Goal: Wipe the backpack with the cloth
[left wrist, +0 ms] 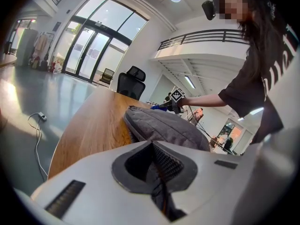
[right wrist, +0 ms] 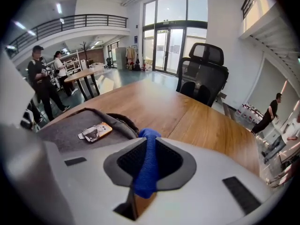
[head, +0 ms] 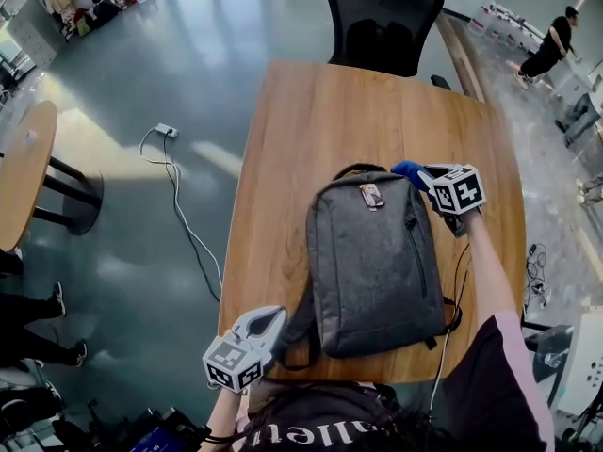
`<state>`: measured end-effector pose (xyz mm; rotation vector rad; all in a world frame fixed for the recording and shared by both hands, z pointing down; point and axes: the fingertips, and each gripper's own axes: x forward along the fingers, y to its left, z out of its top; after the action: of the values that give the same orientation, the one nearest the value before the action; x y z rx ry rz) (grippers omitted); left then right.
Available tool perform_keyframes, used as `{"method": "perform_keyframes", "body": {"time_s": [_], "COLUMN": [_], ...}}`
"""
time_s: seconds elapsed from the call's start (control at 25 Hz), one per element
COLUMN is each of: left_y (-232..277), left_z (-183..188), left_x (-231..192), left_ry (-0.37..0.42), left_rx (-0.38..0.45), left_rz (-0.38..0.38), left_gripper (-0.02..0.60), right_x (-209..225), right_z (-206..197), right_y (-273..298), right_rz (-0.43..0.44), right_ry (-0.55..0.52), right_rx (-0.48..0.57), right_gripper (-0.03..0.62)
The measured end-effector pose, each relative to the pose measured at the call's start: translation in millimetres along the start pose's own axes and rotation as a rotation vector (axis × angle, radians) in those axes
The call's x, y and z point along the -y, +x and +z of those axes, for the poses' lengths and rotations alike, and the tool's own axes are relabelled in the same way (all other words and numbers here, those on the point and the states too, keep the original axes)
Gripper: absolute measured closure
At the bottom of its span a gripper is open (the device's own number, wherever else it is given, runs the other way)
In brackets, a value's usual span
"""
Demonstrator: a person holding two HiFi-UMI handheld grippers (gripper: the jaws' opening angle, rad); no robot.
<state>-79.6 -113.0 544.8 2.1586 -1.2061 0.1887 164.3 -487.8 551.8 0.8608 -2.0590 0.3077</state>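
A grey backpack (head: 372,266) (left wrist: 164,125) (right wrist: 70,130) lies flat on the wooden table (head: 320,121), top end away from me, with a small orange-and-white tag (head: 371,195) (right wrist: 96,131) near its top. My right gripper (head: 422,179) (right wrist: 146,146) hovers at the pack's top right corner, shut on a blue cloth (head: 407,169) (right wrist: 146,168) that sticks out past the jaws. My left gripper (head: 275,318) (left wrist: 157,163) sits at the pack's bottom left corner, jaws closed on a thin dark band that looks like the backpack strap (head: 300,320).
A black office chair (head: 382,17) stands at the table's far end. On the floor to the left lie a white cable and power strip (head: 174,186), beside a round side table (head: 24,168). A person (head: 551,45) stands far right; cables hang off the table's right edge.
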Motion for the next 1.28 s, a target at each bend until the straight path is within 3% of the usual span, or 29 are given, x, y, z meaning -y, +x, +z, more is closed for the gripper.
{"method": "perform_keyframes", "body": {"time_s": [0.44,0.68,0.92,1.28], "left_y": [-10,-40,-48,-76], "left_z": [-3,8,-2,-12], "left_x": [-12,-23,-36,-55], "left_ry": [-0.032,-0.045,-0.054,-0.058], "left_rx": [0.046,0.069,0.09,0.12], "left_rz": [-0.007,0.006,0.036,0.072], "left_gripper": [0.58,0.58,0.58,0.58], "right_x": [-56,-121,-173,-231], "right_z": [50,92,98,105], "right_y": [21,29,50,64], "right_rz": [0.05,0.127,0.207,0.255], "right_ry": [-0.193,-0.249,-0.34,-0.447], "right_rx": [-0.04,-0.029,-0.035,-0.06], "right_gripper": [0.533,0.531,0.533,0.533]}}
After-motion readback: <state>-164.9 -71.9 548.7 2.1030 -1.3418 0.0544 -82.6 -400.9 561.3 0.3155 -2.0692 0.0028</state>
